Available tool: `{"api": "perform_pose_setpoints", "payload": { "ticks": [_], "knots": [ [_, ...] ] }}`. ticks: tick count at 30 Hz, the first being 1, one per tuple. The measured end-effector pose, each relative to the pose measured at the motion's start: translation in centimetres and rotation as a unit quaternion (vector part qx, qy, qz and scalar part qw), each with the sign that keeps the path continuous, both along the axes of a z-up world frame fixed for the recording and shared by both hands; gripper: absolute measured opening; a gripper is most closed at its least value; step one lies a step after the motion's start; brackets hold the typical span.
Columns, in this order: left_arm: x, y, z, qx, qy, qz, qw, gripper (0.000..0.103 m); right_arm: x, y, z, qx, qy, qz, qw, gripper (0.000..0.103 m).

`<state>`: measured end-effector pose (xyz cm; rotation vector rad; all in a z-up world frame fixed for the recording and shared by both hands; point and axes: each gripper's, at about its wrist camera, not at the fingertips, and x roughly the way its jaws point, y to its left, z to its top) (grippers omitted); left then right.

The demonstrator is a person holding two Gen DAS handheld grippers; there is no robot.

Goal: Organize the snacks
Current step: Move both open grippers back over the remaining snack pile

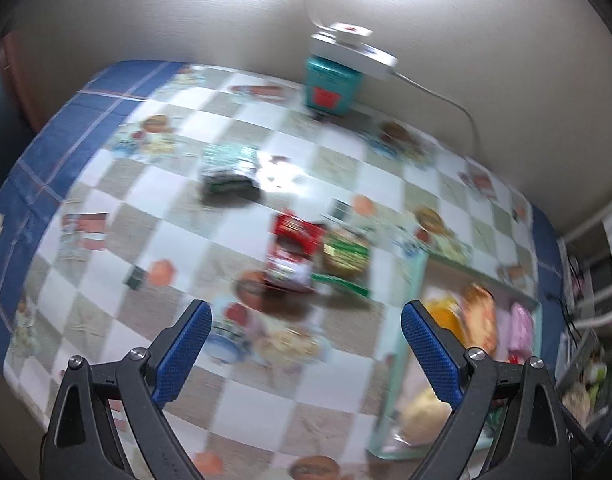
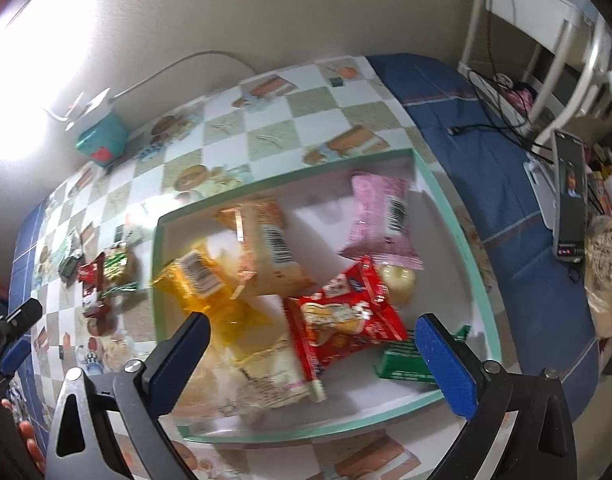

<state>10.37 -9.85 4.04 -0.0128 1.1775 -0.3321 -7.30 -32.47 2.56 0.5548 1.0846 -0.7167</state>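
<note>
**Both grippers wide open and empty over the snack table**

Right gripper (image 2: 312, 328) first: jaws spread wide, nothing between the blue pads (image 2: 446, 364), pointing steeply down over the mint-rimmed tray (image 2: 450, 200). It's hovering, not touching anything as far as I can tell. Right under it sits a red snack packet (image 2: 342, 316), with a green packet (image 2: 406, 364) partly behind the right-hand finger. Also in the tray: a yellow packet (image 2: 209, 292), an orange-and-white packet (image 2: 261, 244), a pink packet (image 2: 380, 220) toward the far corner, and a pale wrapped one (image 2: 265, 376) near the front wall.

Left gripper (image 1: 306, 320) is the same deal, jaws far apart, holding nothing, tipped down over the checkered tablecloth (image 1: 153, 192). That view is blurry. Beyond its fingertips, loose on the cloth, lie a red packet (image 1: 293, 248) and a green packet (image 1: 346, 256) touching side by side, and further out a dark green packet (image 1: 229, 172) on its own. The tray's edge shows at the right of that view.

Against the wall there's a teal box (image 1: 332, 84) with a white power strip (image 1: 354, 50) on top.
</note>
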Motion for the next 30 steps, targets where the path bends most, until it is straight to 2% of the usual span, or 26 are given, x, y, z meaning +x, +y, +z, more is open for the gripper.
{"api": "perform_pose_setpoints", "payload": {
  "ticks": [5,14,21,27,30],
  "knots": [
    [1.7,3.5,0.1,-0.017,0.006,0.050,0.9986,0.096,2.0,2.2,0.1,-0.013,0.012,0.042,0.999,0.103],
    [3.2,6.5,0.3,-0.031,0.009,0.081,0.9962,0.096,4.9,5.5,0.4,-0.011,0.002,0.081,0.997,0.103],
    [4.7,8.8,0.3,-0.026,0.004,0.103,0.9943,0.096,7.9,8.7,0.4,-0.016,-0.002,0.112,0.994,0.103],
    [6.4,9.8,0.2,0.004,-0.008,0.104,0.9946,0.096,10.6,11.3,0.2,-0.008,-0.024,0.139,0.990,0.103],
    [7.5,10.3,0.0,-0.001,-0.010,0.104,0.9946,0.096,11.9,11.8,-0.2,-0.004,-0.029,0.139,0.990,0.103]
  ]
}}
